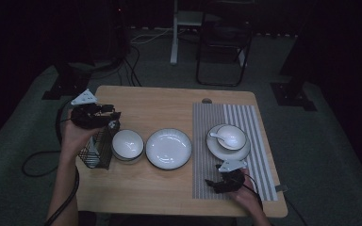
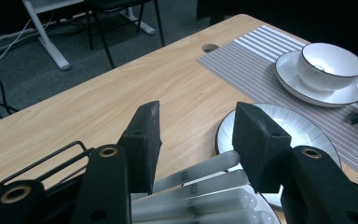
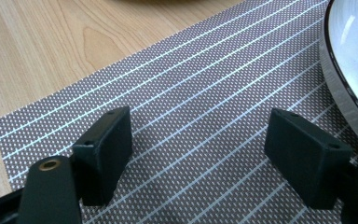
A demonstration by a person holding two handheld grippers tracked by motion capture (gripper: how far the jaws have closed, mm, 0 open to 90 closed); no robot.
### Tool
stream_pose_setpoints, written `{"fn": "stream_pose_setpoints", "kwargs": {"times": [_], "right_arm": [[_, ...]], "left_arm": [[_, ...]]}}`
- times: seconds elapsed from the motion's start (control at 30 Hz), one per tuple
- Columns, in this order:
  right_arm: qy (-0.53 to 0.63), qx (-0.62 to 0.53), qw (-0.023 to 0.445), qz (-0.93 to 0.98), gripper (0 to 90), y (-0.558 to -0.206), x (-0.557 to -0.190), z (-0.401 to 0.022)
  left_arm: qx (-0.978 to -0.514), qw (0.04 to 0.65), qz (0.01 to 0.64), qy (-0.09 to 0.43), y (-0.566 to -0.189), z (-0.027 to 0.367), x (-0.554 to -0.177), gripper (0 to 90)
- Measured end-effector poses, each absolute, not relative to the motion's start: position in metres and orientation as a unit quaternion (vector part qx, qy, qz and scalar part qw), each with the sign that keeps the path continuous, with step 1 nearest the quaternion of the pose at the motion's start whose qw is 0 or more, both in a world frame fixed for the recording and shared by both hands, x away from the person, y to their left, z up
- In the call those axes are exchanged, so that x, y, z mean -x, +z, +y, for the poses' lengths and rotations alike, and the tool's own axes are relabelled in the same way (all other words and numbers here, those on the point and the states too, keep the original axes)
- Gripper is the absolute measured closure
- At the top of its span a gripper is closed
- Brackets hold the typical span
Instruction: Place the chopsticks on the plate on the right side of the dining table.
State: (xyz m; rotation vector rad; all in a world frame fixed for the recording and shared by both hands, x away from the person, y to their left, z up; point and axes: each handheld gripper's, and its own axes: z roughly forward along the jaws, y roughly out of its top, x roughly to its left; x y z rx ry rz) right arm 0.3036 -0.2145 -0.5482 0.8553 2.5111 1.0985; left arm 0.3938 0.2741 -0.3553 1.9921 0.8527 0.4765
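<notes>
High view showed the left gripper (image 1: 104, 117) at centre left, over a wire rack (image 1: 97, 149) holding pale spoon handles (image 2: 200, 186); its jaws stood partly apart around nothing. Lower right of centre, the right gripper (image 1: 215, 182) rested on the striped mat (image 1: 259, 141), jaws wide and empty.

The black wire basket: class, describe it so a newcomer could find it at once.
Start at the wooden table and go to its left edge. Beside the empty white bowl stands the black wire basket, under the left gripper. Unlike its neighbours, it is openwork and holds pale utensil handles.
</notes>
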Motion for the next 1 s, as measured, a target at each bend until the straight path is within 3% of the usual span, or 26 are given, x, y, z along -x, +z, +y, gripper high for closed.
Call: {"fn": "stream_pose_setpoints", "kwargs": {"times": [1.0], "right_arm": [[0.379, -0.295, 0.135, 0.867, 22.8, -0.548, -0.304, -0.215]], "left_arm": [[-0.816, 0.429, 0.345, 0.176, -0.362, 0.275, -0.420, 52.4]]}}
